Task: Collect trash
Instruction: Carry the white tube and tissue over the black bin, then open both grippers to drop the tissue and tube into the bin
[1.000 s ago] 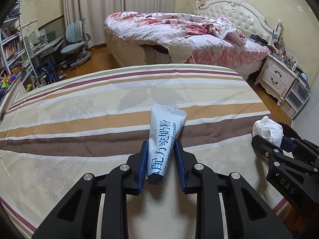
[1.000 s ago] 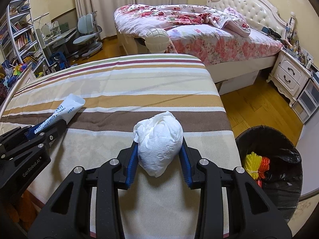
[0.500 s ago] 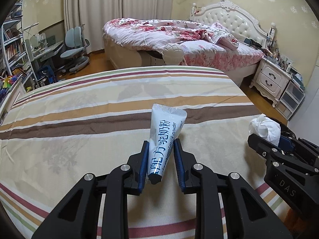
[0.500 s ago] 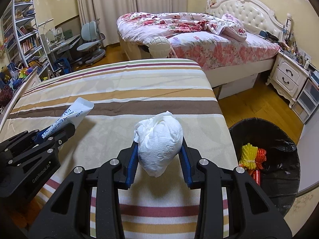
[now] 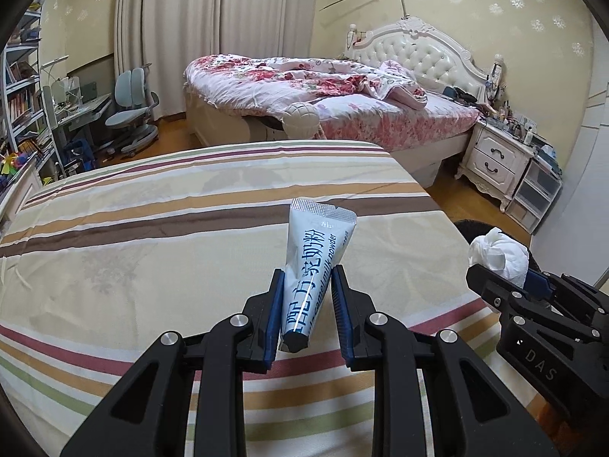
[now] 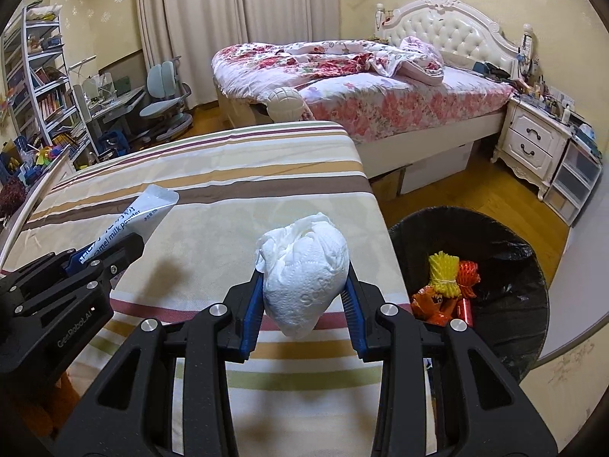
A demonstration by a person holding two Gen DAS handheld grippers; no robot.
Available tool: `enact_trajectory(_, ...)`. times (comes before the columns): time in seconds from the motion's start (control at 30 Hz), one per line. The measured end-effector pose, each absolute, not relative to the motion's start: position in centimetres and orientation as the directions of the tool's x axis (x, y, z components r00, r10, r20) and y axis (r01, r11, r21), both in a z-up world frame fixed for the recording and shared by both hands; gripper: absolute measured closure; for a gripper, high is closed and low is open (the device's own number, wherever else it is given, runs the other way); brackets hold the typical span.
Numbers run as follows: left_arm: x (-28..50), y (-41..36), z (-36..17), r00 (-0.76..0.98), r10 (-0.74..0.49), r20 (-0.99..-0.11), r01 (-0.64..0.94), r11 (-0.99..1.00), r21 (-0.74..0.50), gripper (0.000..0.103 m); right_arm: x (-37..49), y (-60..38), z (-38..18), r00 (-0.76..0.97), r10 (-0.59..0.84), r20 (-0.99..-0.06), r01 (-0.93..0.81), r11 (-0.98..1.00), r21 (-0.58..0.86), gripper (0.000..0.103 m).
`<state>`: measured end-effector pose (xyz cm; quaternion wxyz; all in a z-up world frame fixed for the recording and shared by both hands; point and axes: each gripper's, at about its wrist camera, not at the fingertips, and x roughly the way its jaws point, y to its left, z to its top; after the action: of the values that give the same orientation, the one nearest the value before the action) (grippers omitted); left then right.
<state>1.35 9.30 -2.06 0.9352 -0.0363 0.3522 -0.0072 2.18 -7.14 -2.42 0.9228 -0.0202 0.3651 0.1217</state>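
Sachet stood clamped low between the left gripper jaws, lifted clear of the striped bed for carrying. Tissue wad sat squeezed in the right gripper jaws, probably clear of the bed, beside the bin meant to receive both.

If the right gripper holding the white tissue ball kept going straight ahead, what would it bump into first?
Probably the striped bedspread. The right gripper, shut on the tissue ball, points forward and slightly down over it. The trash bin sits off to its right, not straight ahead. Depth is hard to judge here.
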Motion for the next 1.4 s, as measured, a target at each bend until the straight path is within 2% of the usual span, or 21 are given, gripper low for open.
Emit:
enact_trajectory(0.77,3.0,-1.3,-1.4,0.766,-0.223,-0.603,0.236,0.97,-0.059,0.077,2.2,-18.0,-1.8,0.777,0.012,-0.63,0.006,1.0,0.026,0.067)
enact_trajectory(1.4,6.7,-8.0,-2.4,0.752,-0.242,-0.613,0.308,0.951,0.003,0.077,5.8,-23.5,-2.4,0.785,-0.076,-0.615,0.115,0.993,0.024,0.066)
